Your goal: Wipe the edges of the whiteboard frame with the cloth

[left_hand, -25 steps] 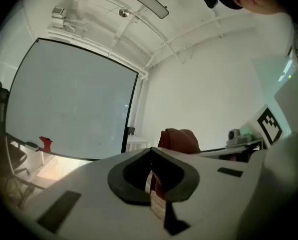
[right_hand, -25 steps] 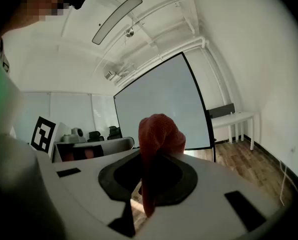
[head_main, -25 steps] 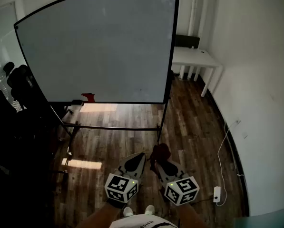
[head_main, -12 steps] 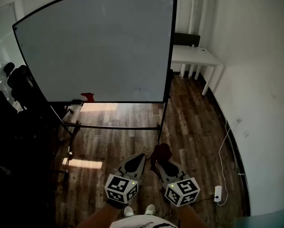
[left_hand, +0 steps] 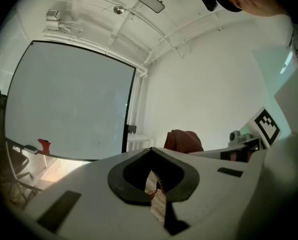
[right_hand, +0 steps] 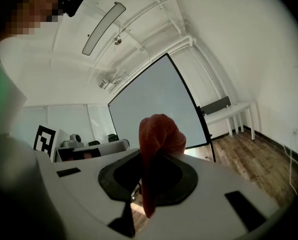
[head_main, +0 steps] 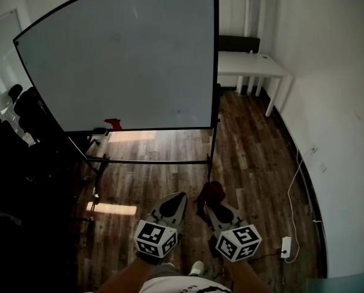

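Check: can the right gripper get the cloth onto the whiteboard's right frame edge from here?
Probably not yet: the right gripper, shut on the cloth, hangs well short of the frame edge. Only floor lies between; a step forward should do.

Both claws are held low and close in front of the body, side by side, near each other but apart, tips pointing forward. The left claw (head_main: 179,196) has its jaws closed together at the tips with nothing gripped. The right claw (head_main: 208,205) has its jaws clamped on a dark red cloth (head_main: 210,191), which bunches above the tips. The left forearm (head_main: 122,280) and right forearm (head_main: 247,282) enter bare from the lower edge of the head view.
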Tool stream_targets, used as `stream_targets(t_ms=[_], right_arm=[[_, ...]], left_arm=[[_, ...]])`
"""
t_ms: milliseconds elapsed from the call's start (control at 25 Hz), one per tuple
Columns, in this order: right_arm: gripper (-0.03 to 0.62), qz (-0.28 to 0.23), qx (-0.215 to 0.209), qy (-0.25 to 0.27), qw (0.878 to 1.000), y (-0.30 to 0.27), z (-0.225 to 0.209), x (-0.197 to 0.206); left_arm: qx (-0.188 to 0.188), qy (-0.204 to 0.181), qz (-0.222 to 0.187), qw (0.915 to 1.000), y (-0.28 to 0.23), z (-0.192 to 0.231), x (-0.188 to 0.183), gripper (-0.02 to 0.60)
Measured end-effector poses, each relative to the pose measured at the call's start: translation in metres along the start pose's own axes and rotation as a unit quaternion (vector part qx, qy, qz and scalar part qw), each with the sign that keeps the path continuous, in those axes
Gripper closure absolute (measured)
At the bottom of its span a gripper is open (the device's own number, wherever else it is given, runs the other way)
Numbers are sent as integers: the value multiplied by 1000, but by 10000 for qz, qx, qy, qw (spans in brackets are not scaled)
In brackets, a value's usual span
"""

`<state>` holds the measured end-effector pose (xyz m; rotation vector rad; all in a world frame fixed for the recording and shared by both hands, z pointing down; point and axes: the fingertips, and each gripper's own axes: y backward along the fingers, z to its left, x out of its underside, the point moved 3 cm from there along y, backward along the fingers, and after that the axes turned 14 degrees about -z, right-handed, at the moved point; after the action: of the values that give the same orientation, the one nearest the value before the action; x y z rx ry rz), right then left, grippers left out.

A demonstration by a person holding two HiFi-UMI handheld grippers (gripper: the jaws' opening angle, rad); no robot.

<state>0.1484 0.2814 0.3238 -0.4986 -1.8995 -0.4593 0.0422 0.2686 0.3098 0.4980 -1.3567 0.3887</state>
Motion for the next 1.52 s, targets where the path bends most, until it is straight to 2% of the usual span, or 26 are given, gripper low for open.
stream_targets(t_ms=[320, 680, 1160, 1520], right_arm=[[546, 53, 3, -120, 9999, -23, -25, 1], [546, 150, 207, -81, 9996, -104, -61, 11], [546, 187, 912, -328, 9951, -259, -121, 36], [546, 181, 1448, -790, 9861, -325, -185, 61]], left_arm=[[-77, -1, 32, 10000, -28, 14, 9, 574], [44, 79, 25, 10000, -93, 82, 23, 574], [632, 128, 223, 9977, -203, 206, 49, 574], [821, 305, 396, 9954, -266, 253, 84, 574]])
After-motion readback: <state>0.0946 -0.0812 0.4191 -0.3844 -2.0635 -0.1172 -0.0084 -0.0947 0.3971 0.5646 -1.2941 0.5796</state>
